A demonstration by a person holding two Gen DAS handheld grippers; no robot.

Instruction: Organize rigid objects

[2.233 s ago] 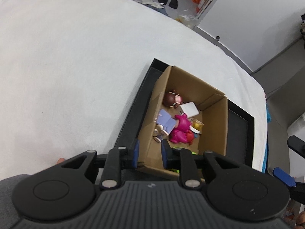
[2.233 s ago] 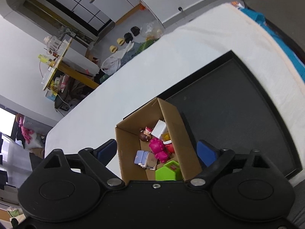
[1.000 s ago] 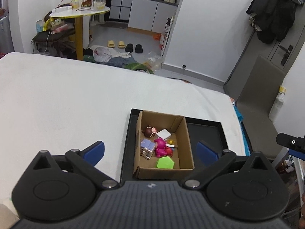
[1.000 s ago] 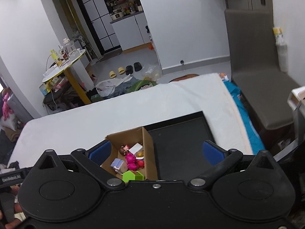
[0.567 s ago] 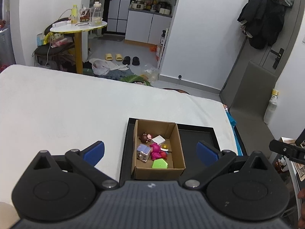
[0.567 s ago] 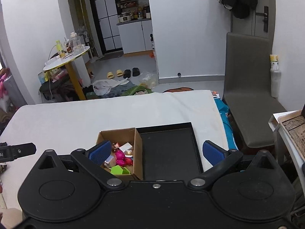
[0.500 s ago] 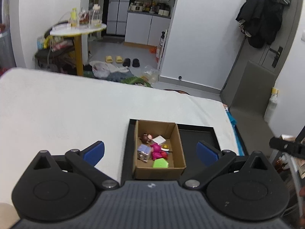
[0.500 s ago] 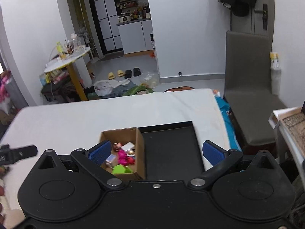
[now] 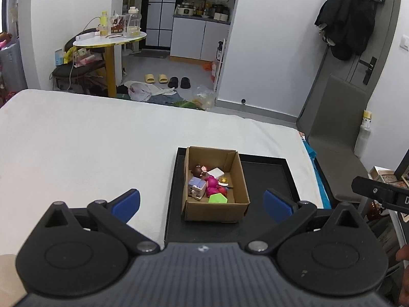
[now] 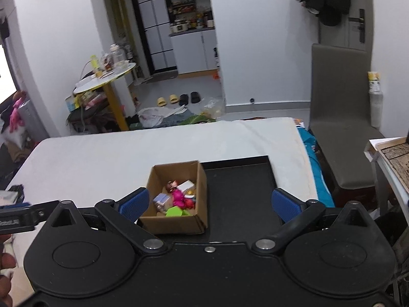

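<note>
- Left gripper (image 9: 202, 202) and right gripper (image 10: 208, 203): jaws wide, empty, well above the bed.
- Toys (image 9: 208, 185) fill the cardboard box (image 9: 214, 211) at the black tray (image 9: 265, 176)'s left edge.
- Sorting seems finished; next, likely withdrawal.

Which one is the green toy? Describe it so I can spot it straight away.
On the white bed lies a black tray, and a cardboard box sits at its left end. The green toy lies in the box against the near wall, the only green piece, flat with a peaked top, beside a pink figure.
</note>
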